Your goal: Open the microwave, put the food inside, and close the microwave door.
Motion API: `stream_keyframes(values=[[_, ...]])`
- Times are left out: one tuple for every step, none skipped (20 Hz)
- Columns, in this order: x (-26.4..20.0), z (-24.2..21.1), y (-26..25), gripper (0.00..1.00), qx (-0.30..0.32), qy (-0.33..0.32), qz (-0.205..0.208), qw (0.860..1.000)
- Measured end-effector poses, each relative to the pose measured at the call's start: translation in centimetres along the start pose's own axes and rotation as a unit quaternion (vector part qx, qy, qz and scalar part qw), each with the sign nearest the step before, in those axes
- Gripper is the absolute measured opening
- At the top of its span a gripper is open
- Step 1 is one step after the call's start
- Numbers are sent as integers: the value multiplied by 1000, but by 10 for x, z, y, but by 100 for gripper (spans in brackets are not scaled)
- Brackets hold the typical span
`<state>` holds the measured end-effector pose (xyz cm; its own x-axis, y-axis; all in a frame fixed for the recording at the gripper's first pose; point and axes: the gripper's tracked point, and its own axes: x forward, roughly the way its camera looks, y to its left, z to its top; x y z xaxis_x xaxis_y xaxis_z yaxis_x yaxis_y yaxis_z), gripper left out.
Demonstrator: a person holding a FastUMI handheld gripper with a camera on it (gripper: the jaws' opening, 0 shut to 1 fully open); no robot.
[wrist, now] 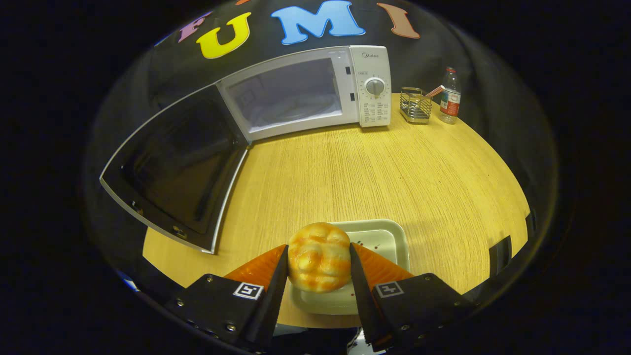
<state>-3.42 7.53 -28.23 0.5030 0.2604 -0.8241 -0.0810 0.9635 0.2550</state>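
Currently the bread roll (319,256) is clamped between both fingers of the gripper (319,268), held just above the pale tray (394,236) at the near edge of the wooden table (369,162). It looks to be lifted clear of the tray, though contact underneath cannot be ruled out. The roll is round, golden with orange-brown streaks, lumpy on top, and probably soft: it could be squashed or slip out if the squeeze is misjudged. Far left, the microwave door (177,172) is swung fully open; it could be clipped on the way in if the approach drifts left. The microwave (305,93) cavity is open at the far side. A wire basket (415,105) and a bottle (450,96) are seen far right, well apart from the path.
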Motion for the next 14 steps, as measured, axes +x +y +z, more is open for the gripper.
stream_keyframes(values=[[-2,7,9,67,10,-15,13,1000],[-3,15,16,67,19,-28,21,999],[-4,22,21,67,29,-40,26,998],[-5,30,28,67,40,-52,35,997],[-5,38,36,67,51,-65,47,995],[-4,48,43,67,61,-77,58,993],[-3,55,48,67,67,-85,68,992],[-2,62,52,67,71,-90,74,991],[-2,71,56,67,73,-99,79,989],[1,81,58,67,76,-109,82,988],[2,91,60,67,81,-120,84,986],[5,100,61,67,87,-130,87,984],[7,110,61,67,93,-140,89,982],[12,121,61,67,99,-150,90,980]])
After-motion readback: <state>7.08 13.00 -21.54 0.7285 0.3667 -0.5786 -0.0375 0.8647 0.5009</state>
